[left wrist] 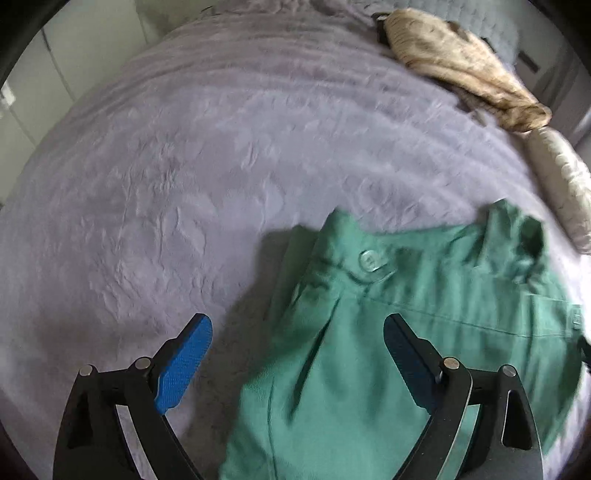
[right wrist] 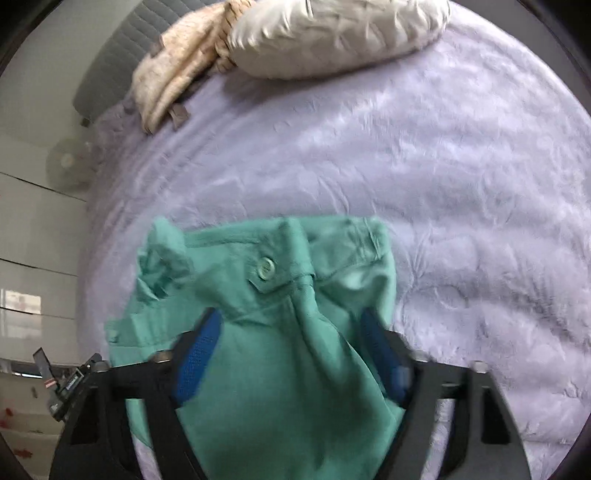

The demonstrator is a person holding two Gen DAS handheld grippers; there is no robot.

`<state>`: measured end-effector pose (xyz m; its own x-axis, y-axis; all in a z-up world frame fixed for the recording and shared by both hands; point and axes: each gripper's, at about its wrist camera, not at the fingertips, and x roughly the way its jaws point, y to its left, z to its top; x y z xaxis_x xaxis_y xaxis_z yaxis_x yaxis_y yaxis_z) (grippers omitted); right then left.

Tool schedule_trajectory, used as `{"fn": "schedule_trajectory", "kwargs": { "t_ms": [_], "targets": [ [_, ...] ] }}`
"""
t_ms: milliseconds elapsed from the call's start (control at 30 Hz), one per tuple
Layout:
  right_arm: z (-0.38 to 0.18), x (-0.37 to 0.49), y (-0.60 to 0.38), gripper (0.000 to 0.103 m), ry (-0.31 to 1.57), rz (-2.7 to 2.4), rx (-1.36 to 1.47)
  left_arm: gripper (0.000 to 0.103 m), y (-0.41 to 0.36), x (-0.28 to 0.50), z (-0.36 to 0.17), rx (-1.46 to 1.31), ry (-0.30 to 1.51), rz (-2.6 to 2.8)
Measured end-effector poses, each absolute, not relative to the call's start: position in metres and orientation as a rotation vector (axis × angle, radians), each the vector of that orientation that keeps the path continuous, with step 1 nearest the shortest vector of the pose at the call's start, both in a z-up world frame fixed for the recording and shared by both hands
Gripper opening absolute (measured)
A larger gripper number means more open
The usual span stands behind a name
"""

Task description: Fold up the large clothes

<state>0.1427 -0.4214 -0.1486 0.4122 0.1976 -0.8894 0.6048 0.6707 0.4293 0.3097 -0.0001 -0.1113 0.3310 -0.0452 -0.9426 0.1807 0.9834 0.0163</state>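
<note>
A green buttoned garment [left wrist: 388,332] lies on the lilac bedspread [left wrist: 166,184], its waistband and button facing away from me. My left gripper [left wrist: 297,321] is open above the garment's left edge, one blue pad over the bedspread, the other over the cloth. In the right wrist view the same green garment [right wrist: 266,362] bulges up between the fingers of my right gripper [right wrist: 291,325]. Its blue pads [right wrist: 199,354] stand wide apart with cloth draped over both. The jaws are not closed on it.
A beige patterned garment [left wrist: 454,62] and a cream pillow [left wrist: 561,184] lie at the far side of the bed; both show in the right wrist view [right wrist: 332,33]. A grey headboard [right wrist: 110,62], a fan [right wrist: 66,162] and white cabinets [right wrist: 33,258] stand at the left.
</note>
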Motion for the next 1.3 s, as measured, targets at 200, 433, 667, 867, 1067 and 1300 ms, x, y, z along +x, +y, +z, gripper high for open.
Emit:
{"fn": "schedule_trajectory", "kwargs": {
  "t_ms": [200,433,667,867,1067,1300],
  "targets": [
    [-0.179,0.137,-0.419,0.005,1.225,-0.405,0.686,0.094,0.003,0.311,-0.155,0.219,1.239,-0.078],
    [-0.161,0.112,-0.428,0.018,1.182,-0.42,0.732,0.094,0.04,0.299,-0.124,0.217,1.232,-0.087],
    [-0.113,0.052,-0.385,0.018,1.101,-0.337,0.765,0.094,0.064,0.245,-0.104,0.24,1.249,-0.181],
    [-0.143,0.013,-0.341,0.018,1.214,-0.331,0.769,0.096,0.088,0.222,-0.152,0.187,1.349,-0.125],
    [-0.18,-0.04,-0.362,0.011,1.214,-0.426,0.93,0.096,0.108,0.207,-0.148,0.188,1.338,-0.149],
    [-0.177,-0.051,-0.357,0.007,1.252,-0.449,0.868,0.096,0.14,0.194,-0.157,0.199,1.365,-0.049]
  ]
}}
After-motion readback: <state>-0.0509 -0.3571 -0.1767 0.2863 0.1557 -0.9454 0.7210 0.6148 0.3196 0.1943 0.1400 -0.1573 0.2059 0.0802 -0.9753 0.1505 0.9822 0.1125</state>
